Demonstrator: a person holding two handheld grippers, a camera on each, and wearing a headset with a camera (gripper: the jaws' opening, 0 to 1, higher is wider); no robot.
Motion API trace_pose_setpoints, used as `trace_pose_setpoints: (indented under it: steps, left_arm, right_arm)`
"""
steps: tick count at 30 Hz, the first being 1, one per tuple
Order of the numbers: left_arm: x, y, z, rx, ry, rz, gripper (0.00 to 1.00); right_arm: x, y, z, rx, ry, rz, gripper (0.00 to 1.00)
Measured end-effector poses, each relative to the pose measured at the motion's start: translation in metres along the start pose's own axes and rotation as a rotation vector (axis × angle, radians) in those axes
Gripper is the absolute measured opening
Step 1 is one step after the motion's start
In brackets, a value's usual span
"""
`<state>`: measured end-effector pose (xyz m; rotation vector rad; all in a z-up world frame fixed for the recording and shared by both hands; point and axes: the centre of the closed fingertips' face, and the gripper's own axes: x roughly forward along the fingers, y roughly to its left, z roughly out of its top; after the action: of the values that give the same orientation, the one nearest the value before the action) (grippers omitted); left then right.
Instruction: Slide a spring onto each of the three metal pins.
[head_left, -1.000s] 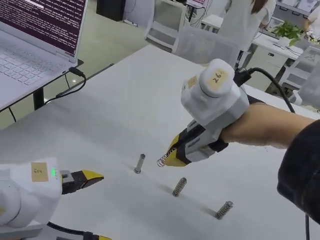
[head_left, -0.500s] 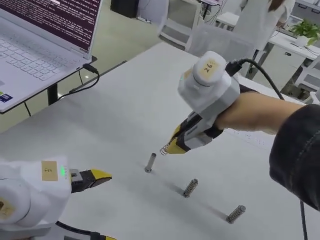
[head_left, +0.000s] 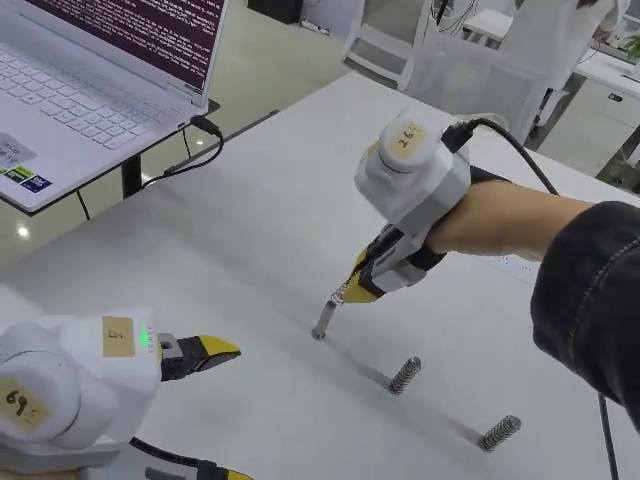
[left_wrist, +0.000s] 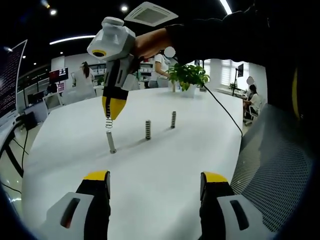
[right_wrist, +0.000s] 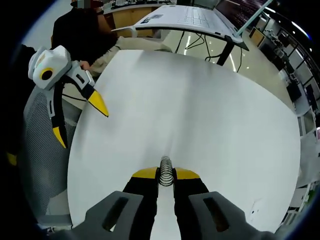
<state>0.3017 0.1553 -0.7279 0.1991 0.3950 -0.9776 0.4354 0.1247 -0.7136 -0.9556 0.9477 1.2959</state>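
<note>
Item: my right gripper (head_left: 347, 291), jaws clamped on one spring (right_wrist: 166, 172); bare pin (head_left: 323, 320) just below its tips. My left gripper (left_wrist: 156, 176) gaped wide, holding nothing.

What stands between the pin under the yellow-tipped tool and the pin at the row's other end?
A spring-covered middle pin stands there, roughly halfway along the row, clear in the head view.

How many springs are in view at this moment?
3: one small metal coil spring clamped in the right hand-held gripper over the bare metal pin; a second spring and third spring stand upright farther along.
</note>
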Motion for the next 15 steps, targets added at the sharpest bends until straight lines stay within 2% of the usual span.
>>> trace_pose_setpoints:
  steps: [15]
  left_arm:
    - [0.001, -0.001, -0.003, -0.012, -0.001, -0.006, 0.68]
  right_arm:
    - [0.012, 0.003, -0.002, -0.019, 0.059, 0.027, 0.08]
